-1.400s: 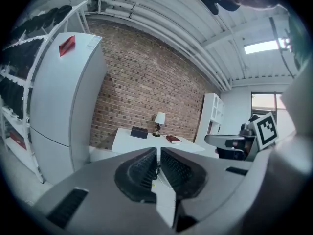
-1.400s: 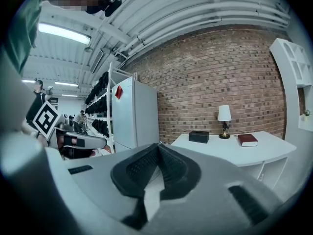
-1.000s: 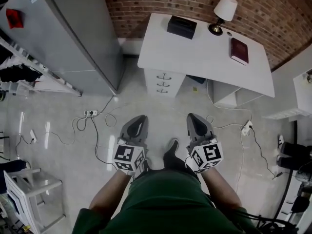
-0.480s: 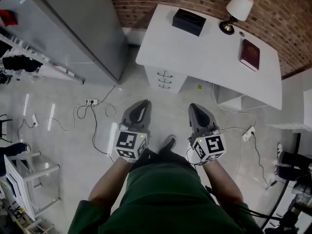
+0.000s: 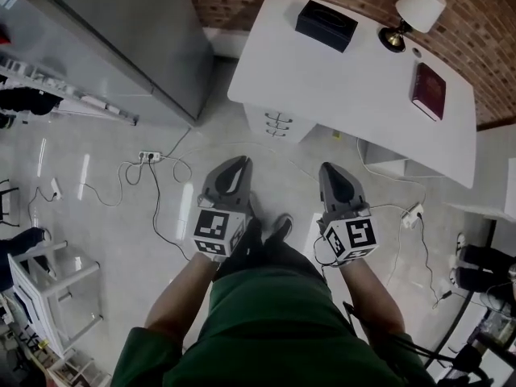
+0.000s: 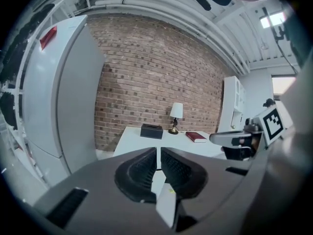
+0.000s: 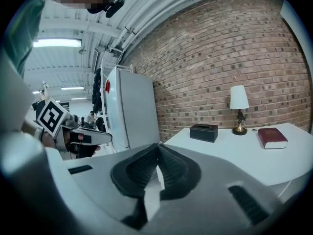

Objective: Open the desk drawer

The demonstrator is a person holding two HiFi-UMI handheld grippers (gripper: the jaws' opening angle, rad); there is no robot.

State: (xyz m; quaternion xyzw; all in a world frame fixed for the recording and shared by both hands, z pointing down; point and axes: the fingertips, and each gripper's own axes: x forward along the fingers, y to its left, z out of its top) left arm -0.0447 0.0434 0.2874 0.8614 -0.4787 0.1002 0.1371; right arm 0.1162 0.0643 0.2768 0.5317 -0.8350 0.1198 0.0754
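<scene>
The white desk stands against the brick wall, and its drawer unit with three small handles sits under its left end. All the drawers look closed. My left gripper and right gripper are held side by side over the floor, a stride short of the desk and pointing towards it. In the left gripper view the jaws stand almost together with nothing between them. In the right gripper view the tips meet, also with nothing held. The drawers are hidden behind the jaws in both gripper views.
On the desk are a black box, a lamp and a red book. A tall grey fridge stands left of the desk. Power strips and cables lie on the floor. A white stool is at the lower left.
The person has walked towards the desk, so it looms nearer and larger. Both grippers travelled along, side by side, with their jaws unchanged.
</scene>
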